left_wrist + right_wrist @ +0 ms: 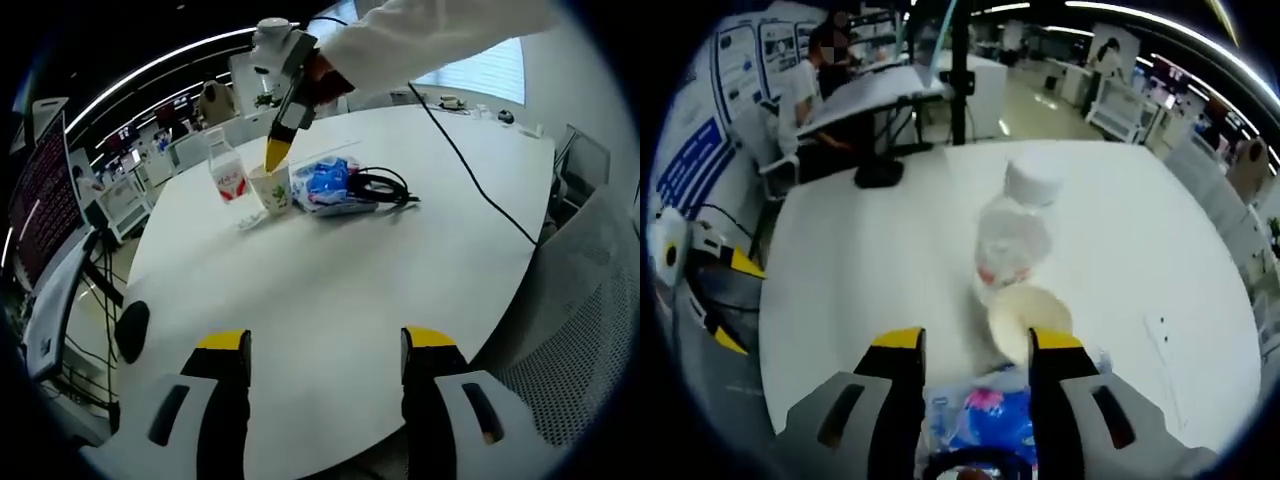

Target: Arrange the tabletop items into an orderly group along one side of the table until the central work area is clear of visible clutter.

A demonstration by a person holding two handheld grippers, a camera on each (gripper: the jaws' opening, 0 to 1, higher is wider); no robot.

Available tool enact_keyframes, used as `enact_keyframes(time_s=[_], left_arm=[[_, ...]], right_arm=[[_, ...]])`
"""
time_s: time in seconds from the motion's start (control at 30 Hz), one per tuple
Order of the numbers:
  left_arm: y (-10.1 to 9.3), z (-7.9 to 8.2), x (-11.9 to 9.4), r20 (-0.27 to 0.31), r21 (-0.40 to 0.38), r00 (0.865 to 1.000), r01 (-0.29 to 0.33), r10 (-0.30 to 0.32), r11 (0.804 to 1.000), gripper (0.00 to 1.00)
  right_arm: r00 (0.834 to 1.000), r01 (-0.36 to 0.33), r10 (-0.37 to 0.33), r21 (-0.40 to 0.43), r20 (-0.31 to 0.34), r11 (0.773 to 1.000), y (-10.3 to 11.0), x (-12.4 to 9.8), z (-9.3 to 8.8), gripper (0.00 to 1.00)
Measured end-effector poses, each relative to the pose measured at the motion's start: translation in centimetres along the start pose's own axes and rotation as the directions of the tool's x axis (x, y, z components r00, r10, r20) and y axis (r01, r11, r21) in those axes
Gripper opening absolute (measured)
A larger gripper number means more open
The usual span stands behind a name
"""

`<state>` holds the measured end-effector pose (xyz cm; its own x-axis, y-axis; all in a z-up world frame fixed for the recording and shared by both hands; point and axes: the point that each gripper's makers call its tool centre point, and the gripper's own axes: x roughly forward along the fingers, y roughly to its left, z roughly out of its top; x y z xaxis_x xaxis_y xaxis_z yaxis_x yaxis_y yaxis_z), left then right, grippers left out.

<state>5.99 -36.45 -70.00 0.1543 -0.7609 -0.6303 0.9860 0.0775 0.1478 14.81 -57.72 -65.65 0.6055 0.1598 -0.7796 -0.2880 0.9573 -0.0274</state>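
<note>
Round white table point(400, 270), seen from its near edge in the left gripper view. Clustered toward the far side: a paper cup point(270, 188) as landmark, a clear plastic bottle point(226, 170) with a red-and-white label just left of the cup, a blue plastic packet point(328, 185) just right of it, and a coiled black cable point(385, 187) beyond the packet. Label print too small to read.

Left gripper point(325, 345) low over the near table edge, well apart from the cup, jaws spread wide with nothing between them. Right gripper point(277, 152) poised directly above the cup, yellow tips pointing down at its rim; in the right gripper view point(975, 345) jaws apart, holding nothing, the cup's open mouth point(1028, 320) just ahead beside the right jaw.

Judged handling: cup light, thin-walled, easily crushed or tipped, best pinched gently at the rim. Bottle point(1015, 235) smooth and rounded, likely slippery; grasp at mid-body. Packet point(980, 420) soft and crinkly.
</note>
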Motion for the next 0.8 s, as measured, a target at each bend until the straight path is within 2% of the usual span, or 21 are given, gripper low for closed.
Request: enact_keyframes(time_s=[0.1,0.2,0.63,0.8], left_arm=[[-0.1,0.1,0.0,0.005,-0.004,1.000,0.004,-0.004,1.000,0.62],[-0.3,0.2,0.0,0.012,-0.008,1.000,0.014,-0.013,1.000,0.64],[-1.0,0.6,-0.1,0.032,-0.024,0.998,0.054,-0.053,0.998,0.66],[-1.0,1.4,-0.3,0.072,-0.032,0.996,0.056,-0.053,0.998,0.79]], right_arm=[[1.000,0.027,-0.027,0.001,0.002,1.000,0.4,-1.3,-0.4,0.43],[0.999,0.044,-0.045,0.059,0.021,0.997,1.3,-2.9,-0.9,0.49],[0.989,0.111,-0.125,0.155,0.083,0.982,5.9,-9.4,-3.9,0.52],[0.982,0.153,-0.172,0.193,0.082,0.969,6.8,-11.4,-6.0,0.53]])
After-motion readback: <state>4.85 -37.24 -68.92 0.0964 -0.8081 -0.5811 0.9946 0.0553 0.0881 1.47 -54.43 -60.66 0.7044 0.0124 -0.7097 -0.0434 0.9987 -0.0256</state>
